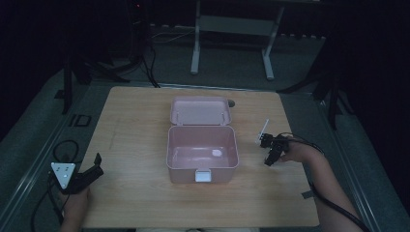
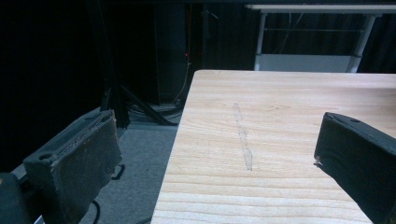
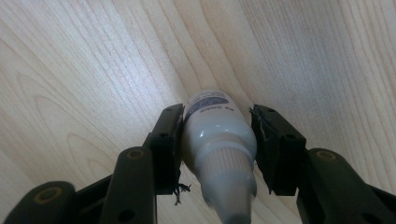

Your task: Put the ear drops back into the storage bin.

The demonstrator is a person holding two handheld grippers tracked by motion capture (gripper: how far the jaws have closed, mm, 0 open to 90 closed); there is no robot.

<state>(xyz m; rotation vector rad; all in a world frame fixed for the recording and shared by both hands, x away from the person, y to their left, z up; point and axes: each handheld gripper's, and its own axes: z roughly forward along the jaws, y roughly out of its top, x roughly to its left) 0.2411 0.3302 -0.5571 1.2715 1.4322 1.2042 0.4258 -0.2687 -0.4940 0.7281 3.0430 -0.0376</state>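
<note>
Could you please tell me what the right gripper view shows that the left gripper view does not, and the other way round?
The right gripper view alone shows a small white dropper bottle, nozzle toward the camera, between the right gripper jaws: one touches it, the other stands slightly off. The left gripper view alone shows the left gripper jaws spread wide with nothing between, a strip of clear tape, the table's edge and the dark floor. Both show the light wooden table.
</note>
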